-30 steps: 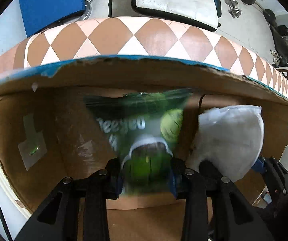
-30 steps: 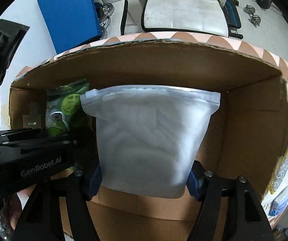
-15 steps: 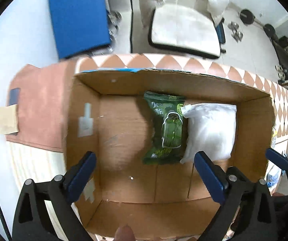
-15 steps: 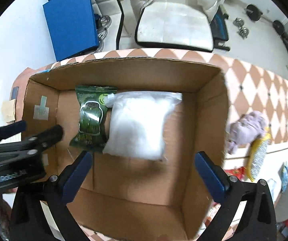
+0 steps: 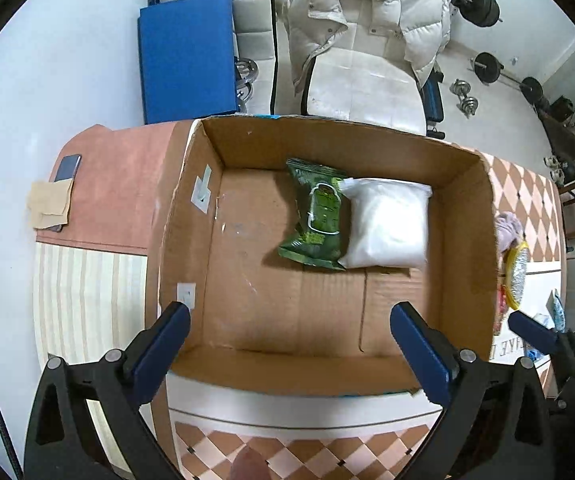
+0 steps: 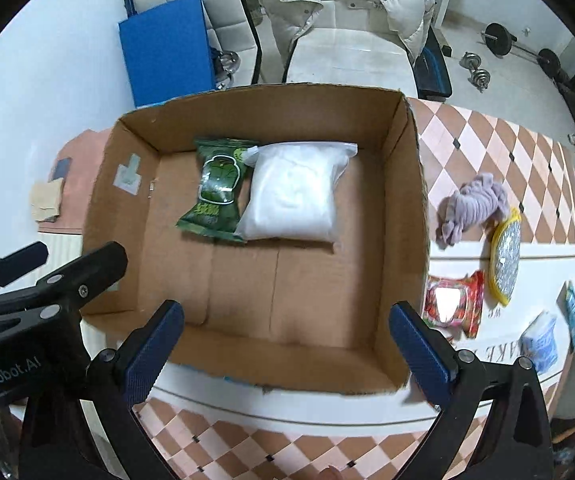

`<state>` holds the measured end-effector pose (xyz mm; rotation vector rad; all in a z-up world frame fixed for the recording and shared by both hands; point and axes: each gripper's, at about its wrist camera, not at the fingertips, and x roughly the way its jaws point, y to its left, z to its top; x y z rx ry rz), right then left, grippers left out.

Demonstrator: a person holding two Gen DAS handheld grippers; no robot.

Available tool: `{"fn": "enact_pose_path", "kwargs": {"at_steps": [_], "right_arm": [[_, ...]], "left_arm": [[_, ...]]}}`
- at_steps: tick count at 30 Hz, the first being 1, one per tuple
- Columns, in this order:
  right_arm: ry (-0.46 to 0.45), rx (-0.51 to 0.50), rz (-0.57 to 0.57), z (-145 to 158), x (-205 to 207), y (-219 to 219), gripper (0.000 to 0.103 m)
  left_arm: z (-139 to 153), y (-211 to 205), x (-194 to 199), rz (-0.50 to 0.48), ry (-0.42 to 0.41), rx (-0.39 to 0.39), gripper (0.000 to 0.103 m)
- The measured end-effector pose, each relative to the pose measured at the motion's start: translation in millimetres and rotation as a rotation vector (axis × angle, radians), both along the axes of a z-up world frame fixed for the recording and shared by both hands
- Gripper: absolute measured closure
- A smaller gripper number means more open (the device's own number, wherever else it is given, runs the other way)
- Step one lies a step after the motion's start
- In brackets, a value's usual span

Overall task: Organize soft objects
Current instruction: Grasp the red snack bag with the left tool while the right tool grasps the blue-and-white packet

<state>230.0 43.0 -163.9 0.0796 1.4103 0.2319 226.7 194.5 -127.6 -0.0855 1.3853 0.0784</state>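
We see the green packet (image 6: 217,190) and the white pouch (image 6: 293,196) lying flat and touching side by side on the floor of the cardboard box (image 6: 407,208), toward its twelve o'clock wall, the pouch at the packet's three o'clock. Our left gripper (image 5: 291,354) points steeply down over the box's six o'clock rim, its blue pads spread wide with nothing between them. Our right gripper (image 6: 287,346) hangs likewise, fingers wide and empty. At the box's three o'clock, on the checkered tablecloth (image 6: 487,140), lie a lilac cloth (image 6: 471,206), a yellow-rimmed pack (image 6: 505,256) and a red packet (image 6: 453,304).
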Motion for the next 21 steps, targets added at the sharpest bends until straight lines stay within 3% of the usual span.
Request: {"fn": "enact_pose_path", "kwargs": {"at_steps": [3, 6, 11, 15, 18, 21], "right_arm": [[-0.008, 0.065, -0.022, 12, -10, -21, 0.0], [-0.032, 0.079, -0.055, 26, -24, -63, 0.0], [-0.015, -0.011, -0.142, 27, -51, -163, 0.0], [0.058, -0.111, -0.215, 0, -67, -257, 0.0], [0.133, -0.172, -0.26, -33, -70, -319, 0.0], [0.199, -0.18, -0.28, -64, -67, -357, 0.0]], "left_arm": [[13, -20, -9, -0.024, -0.024, 0.039, 0.001], [30, -62, -17, -0.119, -0.067, 0.108, 0.0], [32, -169, -19, -0.421, -0.105, 0.25, 0.0], [-6, -262, -18, -0.721, -0.065, 0.364, 0.0], [-54, -319, -22, -0.96, 0.016, 0.464, 0.0], [-101, -354, -21, -1.12, 0.119, 0.535, 0.0]]}}
